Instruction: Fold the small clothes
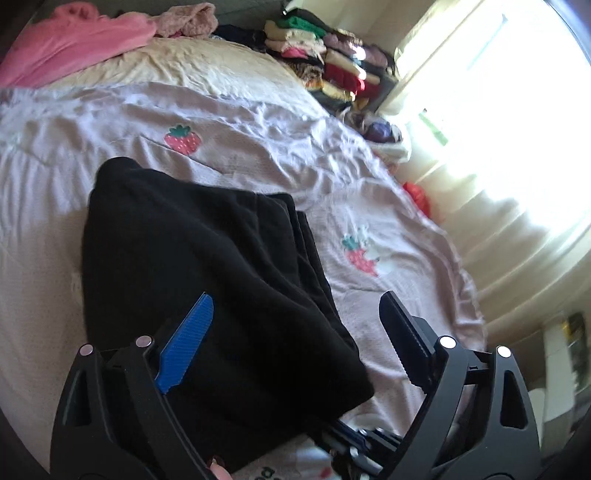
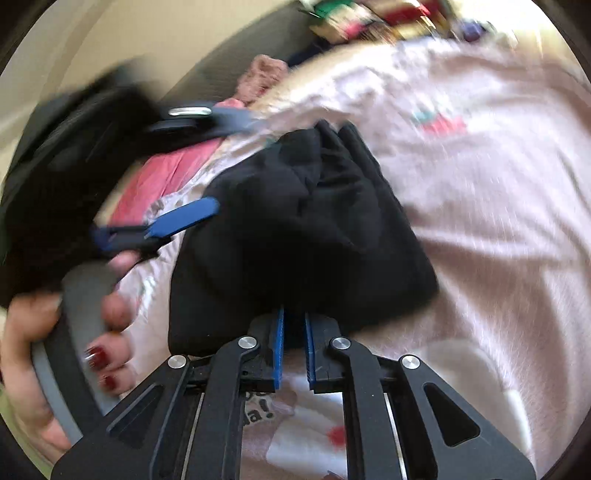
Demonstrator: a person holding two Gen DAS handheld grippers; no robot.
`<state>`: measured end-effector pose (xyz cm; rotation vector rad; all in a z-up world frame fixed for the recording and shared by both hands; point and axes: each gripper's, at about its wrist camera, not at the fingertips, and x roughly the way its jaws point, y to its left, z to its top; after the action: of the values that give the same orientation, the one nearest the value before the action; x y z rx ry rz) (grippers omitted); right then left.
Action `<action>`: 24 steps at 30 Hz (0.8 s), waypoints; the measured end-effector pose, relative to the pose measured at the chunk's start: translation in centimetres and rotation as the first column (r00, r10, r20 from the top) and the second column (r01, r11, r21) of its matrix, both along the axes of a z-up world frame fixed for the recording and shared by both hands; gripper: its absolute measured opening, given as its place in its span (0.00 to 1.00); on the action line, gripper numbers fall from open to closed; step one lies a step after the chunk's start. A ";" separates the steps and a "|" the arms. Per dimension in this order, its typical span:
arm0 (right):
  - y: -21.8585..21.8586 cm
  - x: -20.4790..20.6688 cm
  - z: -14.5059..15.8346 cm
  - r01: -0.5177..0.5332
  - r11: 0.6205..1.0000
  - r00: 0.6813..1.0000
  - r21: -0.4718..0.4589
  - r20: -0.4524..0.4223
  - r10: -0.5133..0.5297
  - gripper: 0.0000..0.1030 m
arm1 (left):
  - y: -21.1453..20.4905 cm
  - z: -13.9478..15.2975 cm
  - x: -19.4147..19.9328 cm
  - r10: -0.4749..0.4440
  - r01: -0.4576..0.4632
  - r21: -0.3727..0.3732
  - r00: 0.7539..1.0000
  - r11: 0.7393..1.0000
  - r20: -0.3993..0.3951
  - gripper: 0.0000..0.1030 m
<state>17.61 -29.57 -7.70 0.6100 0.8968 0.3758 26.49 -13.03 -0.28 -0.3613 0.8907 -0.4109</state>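
A black garment [image 1: 207,280] lies folded in a bundle on the pale pink strawberry bedspread [image 1: 258,155]. My left gripper [image 1: 295,314] is open, its blue pad over the garment's near part and its black finger over the bedspread to the right. In the right wrist view my right gripper [image 2: 294,325] is shut on the near edge of the black garment [image 2: 303,229]. The left gripper [image 2: 177,177] shows there at the left, open, its blue finger beside the garment. That view is blurred.
Stacks of folded clothes [image 1: 325,62] stand at the bed's far right corner. A pink garment [image 1: 74,40] and a knitted pink piece [image 1: 188,18] lie at the far left by a cream pillow [image 1: 177,66]. A bright curtained window [image 1: 498,110] is at the right.
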 end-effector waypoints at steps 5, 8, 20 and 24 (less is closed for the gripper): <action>-1.1 -0.4 0.2 0.017 0.995 1.000 0.103 0.001 -0.018 0.32 | 4.3 0.6 -1.4 0.110 -0.112 0.055 0.993 0.992 0.051 0.81; -1.6 0.0 1.3 -0.002 0.993 0.998 0.119 0.056 -0.005 0.59 | 7.1 -0.3 -1.9 0.197 -0.203 0.136 0.978 0.970 0.062 0.81; -2.4 4.9 1.0 -0.050 0.970 0.998 0.240 -0.031 0.059 0.76 | 5.4 -5.0 -2.8 0.082 -0.078 0.188 0.997 0.979 -0.013 0.81; -1.9 6.5 1.0 -0.074 0.972 0.995 0.223 -0.053 0.088 0.76 | 4.4 -5.3 -3.1 0.061 -0.059 0.194 0.998 0.979 -0.001 0.81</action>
<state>24.08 -31.50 -6.66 0.7948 0.9496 0.5377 23.39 -8.61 -5.56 -0.2102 0.9161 -0.2647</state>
